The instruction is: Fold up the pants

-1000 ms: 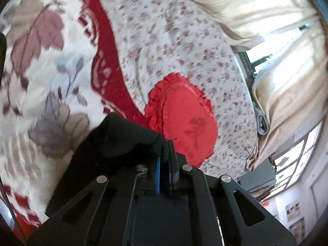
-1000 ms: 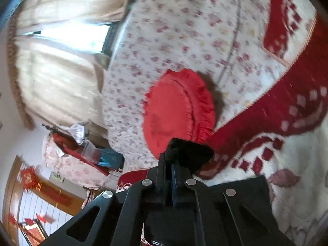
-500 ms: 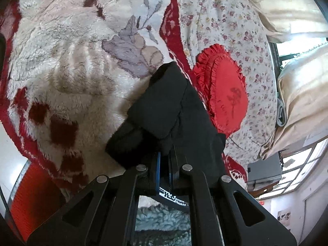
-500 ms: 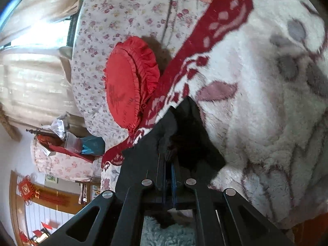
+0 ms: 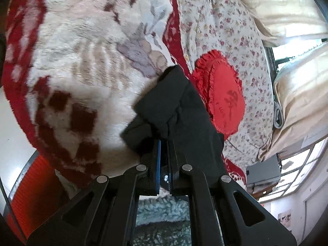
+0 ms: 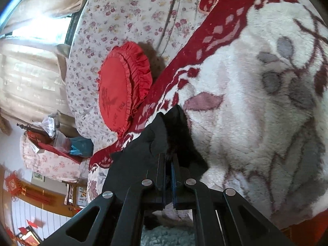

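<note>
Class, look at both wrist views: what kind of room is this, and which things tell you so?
Most likely a home bedroom: a bed under a fleecy red-and-white blanket and floral quilt, a red frilled cushion, and curtained windows.

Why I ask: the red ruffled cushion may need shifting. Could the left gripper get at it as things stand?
Probably not yet. The left gripper is shut on the black pants, which hang between it and the red cushion. It looks close, but the gripper would have to release first.
</note>
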{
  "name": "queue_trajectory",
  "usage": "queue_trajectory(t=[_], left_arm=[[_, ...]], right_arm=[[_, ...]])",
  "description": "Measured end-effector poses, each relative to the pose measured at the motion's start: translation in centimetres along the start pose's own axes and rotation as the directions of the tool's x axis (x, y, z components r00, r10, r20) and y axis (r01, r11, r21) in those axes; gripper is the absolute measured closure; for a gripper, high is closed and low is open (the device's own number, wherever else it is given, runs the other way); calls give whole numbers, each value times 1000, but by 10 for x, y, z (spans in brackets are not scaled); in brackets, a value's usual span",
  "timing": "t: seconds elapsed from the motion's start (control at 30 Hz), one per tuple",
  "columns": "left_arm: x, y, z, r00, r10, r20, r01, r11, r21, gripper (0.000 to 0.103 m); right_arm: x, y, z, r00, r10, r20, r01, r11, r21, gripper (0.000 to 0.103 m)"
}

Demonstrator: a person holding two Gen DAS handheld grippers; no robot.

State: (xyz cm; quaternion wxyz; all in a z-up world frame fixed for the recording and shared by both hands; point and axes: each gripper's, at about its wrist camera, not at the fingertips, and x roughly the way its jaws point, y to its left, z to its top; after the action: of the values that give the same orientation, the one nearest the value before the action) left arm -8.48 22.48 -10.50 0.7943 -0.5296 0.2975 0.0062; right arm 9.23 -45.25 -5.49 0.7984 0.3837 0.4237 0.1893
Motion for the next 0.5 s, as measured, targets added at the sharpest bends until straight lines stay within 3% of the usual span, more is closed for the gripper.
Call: queue_trajectory(t=[0.13, 0.27, 0.33, 0.4, 0.5], left_arm=[[5, 7, 5, 999, -48, -2, 48, 998, -43, 99], [15, 5, 6, 998, -59, -30, 57, 996, -67, 98], [16, 3, 5, 997, -67, -35, 65, 996, -66, 91], [15, 2, 4, 995, -90, -37, 88, 994, -66, 77], [14, 1, 2, 994, -102, -45, 99, 993, -69, 73]], right_arm=[[3, -2, -3, 999, 36, -10, -36, 999, -1, 99], [3, -10, 1, 998, 66, 5, -66, 995, 76, 96], [1, -13, 2, 998, 60, 17, -61, 994, 96, 68], [-2, -16, 3, 998, 58, 35, -62, 992, 112, 60], [2, -21, 4, 998, 60, 18, -62, 988, 138, 59]])
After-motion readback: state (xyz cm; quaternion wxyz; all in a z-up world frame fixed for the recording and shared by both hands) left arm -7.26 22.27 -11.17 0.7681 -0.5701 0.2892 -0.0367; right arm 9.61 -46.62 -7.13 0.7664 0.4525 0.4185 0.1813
